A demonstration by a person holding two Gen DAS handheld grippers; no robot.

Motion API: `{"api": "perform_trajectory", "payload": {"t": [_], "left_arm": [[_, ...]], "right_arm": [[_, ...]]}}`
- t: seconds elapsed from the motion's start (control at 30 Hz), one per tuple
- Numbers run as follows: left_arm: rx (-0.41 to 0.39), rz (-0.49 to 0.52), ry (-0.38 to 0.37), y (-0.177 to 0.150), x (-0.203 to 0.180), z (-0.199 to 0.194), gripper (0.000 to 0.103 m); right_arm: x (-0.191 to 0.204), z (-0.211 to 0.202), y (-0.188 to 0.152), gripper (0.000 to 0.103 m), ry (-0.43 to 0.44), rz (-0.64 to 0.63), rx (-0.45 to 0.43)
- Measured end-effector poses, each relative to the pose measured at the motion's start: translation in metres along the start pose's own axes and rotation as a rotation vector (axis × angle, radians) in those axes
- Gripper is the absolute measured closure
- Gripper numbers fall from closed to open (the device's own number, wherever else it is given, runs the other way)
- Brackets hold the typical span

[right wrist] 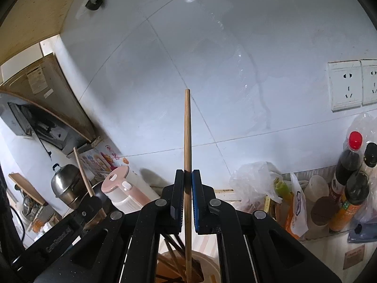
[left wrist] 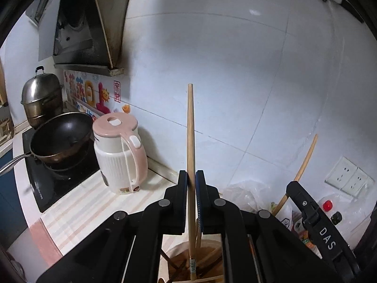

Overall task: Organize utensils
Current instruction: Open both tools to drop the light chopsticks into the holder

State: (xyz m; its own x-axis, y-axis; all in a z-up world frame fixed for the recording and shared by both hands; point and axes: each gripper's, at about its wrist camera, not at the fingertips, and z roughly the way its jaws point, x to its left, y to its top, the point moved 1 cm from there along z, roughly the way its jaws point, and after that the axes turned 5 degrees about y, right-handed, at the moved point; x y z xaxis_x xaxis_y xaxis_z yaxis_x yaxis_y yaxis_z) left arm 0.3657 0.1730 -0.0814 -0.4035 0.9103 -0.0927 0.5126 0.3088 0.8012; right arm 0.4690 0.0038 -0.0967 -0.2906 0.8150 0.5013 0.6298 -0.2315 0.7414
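Observation:
In the left wrist view my left gripper (left wrist: 191, 177) is shut on a pale wooden chopstick (left wrist: 190, 127) that stands upright. Its lower end dips into a round beige utensil holder (left wrist: 175, 247) with several dark and wooden sticks inside. In the right wrist view my right gripper (right wrist: 187, 176) is shut on a second wooden chopstick (right wrist: 187, 129), also upright, with its lower end in the same holder (right wrist: 209, 261). The two grippers hang side by side above the holder. Each shows at the edge of the other's view with its stick (left wrist: 304, 162) (right wrist: 82, 172).
A pink-and-white kettle (left wrist: 120, 151) stands left of the holder, with a black wok (left wrist: 61, 136) and a steel steamer pot (left wrist: 42, 94) on the hob beyond. Plastic bags (right wrist: 254, 179), sauce bottles (right wrist: 348, 165) and wall sockets (right wrist: 345, 85) crowd the right. The tiled wall is close ahead.

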Motion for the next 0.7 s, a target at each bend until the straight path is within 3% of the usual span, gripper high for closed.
{"api": "perform_trajectory", "payload": {"t": [0.37, 0.5, 0.53, 0.57, 0.63, 0.7], "left_arm": [[0.079, 0.034, -0.015, -0.015, 0.002, 0.01, 0.094], [0.15, 0.044, -0.035, -0.014, 0.007, -0.01, 0.089], [0.148, 0.038, -0.038, -0.014, 0.01, -0.016, 0.075], [0.145, 0.026, -0.031, -0.013, 0.015, -0.026, 0.046], [0.12, 0.008, -0.006, -0.013, 0.021, -0.043, 0.011], [0.095, 0.012, 0.014, -0.014, 0.027, -0.058, 0.01]], "right_arm": [[0.002, -0.006, -0.016, 0.096, 0.025, -0.092, 0.067], [0.005, -0.005, -0.022, 0.095, 0.049, -0.134, 0.158], [0.006, -0.007, -0.022, 0.089, 0.053, -0.15, 0.179], [0.008, -0.009, -0.022, 0.081, 0.054, -0.16, 0.194], [0.009, -0.015, -0.022, 0.042, 0.046, -0.168, 0.217], [0.009, -0.025, -0.022, 0.038, 0.031, -0.171, 0.229]]}}
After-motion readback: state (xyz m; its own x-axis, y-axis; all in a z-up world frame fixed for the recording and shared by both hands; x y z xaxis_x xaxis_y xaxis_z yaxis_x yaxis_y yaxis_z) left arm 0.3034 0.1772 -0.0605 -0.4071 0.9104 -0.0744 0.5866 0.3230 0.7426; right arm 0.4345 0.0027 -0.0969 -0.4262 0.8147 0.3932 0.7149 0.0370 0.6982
